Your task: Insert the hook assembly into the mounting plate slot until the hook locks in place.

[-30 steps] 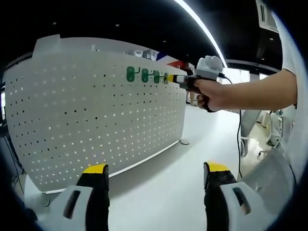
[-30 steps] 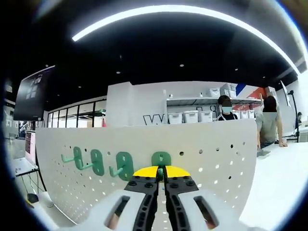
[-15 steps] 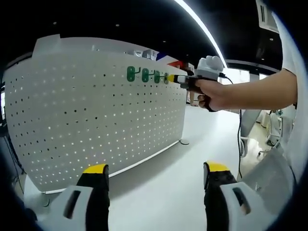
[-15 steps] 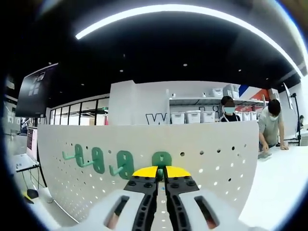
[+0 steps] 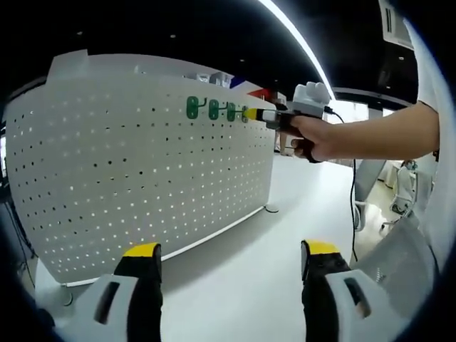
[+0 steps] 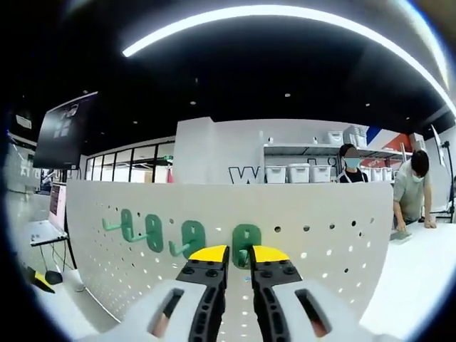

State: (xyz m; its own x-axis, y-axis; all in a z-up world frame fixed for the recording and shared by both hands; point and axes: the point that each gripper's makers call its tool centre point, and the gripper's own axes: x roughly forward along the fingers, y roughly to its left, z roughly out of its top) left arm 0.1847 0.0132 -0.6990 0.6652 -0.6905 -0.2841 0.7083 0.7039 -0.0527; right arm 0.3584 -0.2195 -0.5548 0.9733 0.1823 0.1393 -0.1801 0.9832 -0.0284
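R gripper is sitting right at the white pegboard, near its top edge, jaws parted by a narrow gap w/ the rightmost green hook showing between the tips; can't tell if tips are touching it. Three more green hooks are hanging in a row on the pegboard, left of that one. L gripper is hovering well back from the pegboard, low, jaws spread wide, gripping nothing. A hand is gripping the R gripper by the pegboard's top.
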